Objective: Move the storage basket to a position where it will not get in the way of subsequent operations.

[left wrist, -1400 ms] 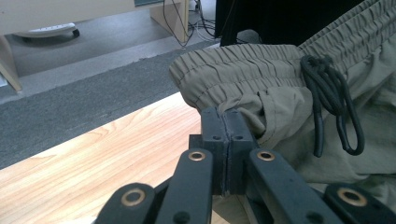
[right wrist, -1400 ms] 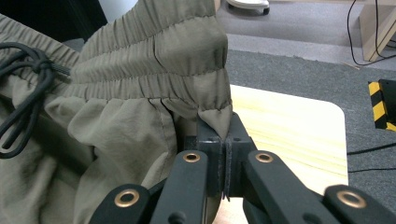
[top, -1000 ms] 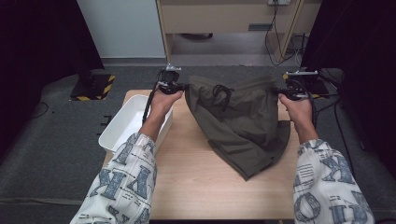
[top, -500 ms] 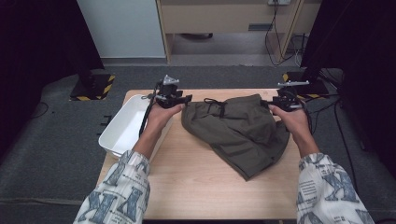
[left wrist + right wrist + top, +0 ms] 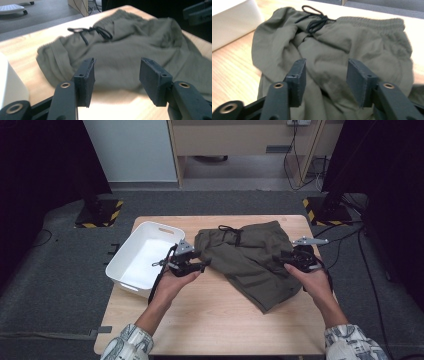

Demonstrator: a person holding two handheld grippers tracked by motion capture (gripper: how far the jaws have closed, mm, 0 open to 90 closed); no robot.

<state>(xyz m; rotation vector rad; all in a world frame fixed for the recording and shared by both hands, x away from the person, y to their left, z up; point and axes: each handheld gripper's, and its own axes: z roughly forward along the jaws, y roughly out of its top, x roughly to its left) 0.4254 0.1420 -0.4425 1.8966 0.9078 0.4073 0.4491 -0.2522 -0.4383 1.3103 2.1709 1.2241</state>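
The olive shorts (image 5: pixel 250 260) lie loosely spread on the table (image 5: pixel 210 320), right of the white bin (image 5: pixel 142 257). Both the left gripper (image 5: pixel 196 265) and right gripper (image 5: pixel 290 261) gape empty, their jaws lately moving; folding looks still ahead.

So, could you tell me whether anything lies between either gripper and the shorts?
Nothing visible does. The left gripper faces the shorts across bare table, jaws open. The right gripper hangs over the cloth, jaws open with nothing between them.
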